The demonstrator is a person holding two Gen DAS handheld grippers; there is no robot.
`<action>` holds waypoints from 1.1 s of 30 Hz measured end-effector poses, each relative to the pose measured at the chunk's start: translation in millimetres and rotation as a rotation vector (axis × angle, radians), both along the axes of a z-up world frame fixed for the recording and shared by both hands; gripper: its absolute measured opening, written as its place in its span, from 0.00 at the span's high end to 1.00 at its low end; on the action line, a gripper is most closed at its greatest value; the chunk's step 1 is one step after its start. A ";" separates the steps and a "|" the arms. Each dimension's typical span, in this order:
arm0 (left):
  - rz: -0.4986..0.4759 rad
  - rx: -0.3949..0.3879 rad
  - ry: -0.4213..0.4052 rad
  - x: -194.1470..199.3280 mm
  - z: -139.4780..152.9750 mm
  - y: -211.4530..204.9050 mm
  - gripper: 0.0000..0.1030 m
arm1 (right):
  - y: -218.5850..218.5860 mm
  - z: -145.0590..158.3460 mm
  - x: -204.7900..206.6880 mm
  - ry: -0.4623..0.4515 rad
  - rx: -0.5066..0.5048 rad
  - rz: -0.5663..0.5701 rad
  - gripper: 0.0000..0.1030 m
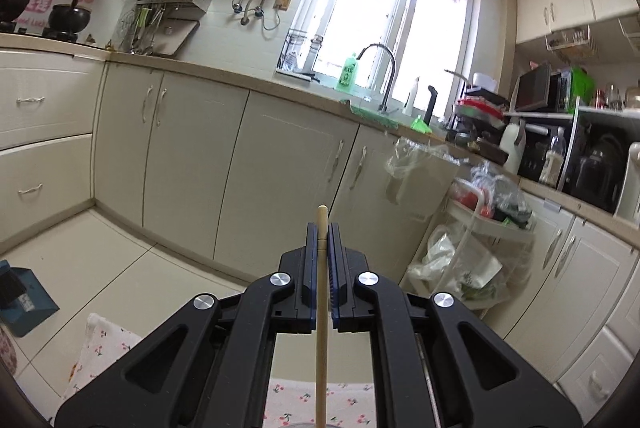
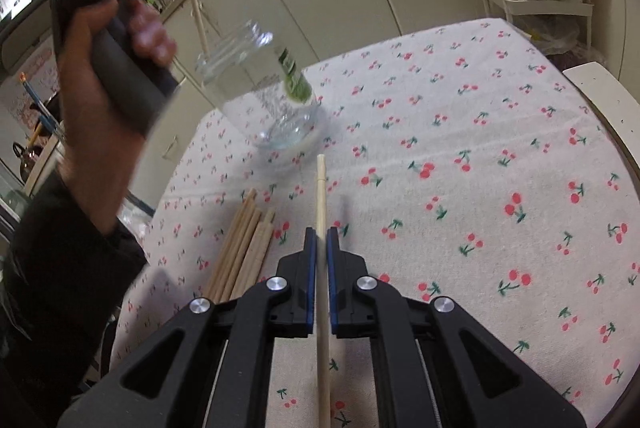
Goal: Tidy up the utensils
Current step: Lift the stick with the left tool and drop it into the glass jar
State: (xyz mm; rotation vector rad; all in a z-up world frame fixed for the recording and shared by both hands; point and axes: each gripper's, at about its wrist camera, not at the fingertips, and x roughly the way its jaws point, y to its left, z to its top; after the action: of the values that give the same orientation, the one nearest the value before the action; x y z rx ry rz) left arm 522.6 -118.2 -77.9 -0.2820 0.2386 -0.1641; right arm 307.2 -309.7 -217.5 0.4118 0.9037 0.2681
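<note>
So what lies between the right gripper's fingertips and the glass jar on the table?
In the right wrist view, only bare cherry-print tablecloth and the protruding tip of the chopstick the right gripper holds; the glass jar stands beyond.

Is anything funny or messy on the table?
Nothing is spilled or broken. The glass jar only looks tipped because of the fisheye lens. Loose chopsticks lie in a bundle on the cherry tablecloth, waiting. Each gripper holds one chopstick: left, right.
</note>
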 end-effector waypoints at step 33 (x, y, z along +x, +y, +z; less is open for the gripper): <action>-0.170 0.124 0.219 -84.9 -59.9 45.8 0.54 | 4.8 126.7 60.4 -0.466 0.141 -0.171 0.94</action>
State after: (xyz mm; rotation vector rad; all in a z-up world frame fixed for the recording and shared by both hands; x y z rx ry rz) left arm 437.6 -72.4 -137.7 -0.1558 0.4890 -0.2854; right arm 367.6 -304.9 -90.8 0.5274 0.3916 0.2568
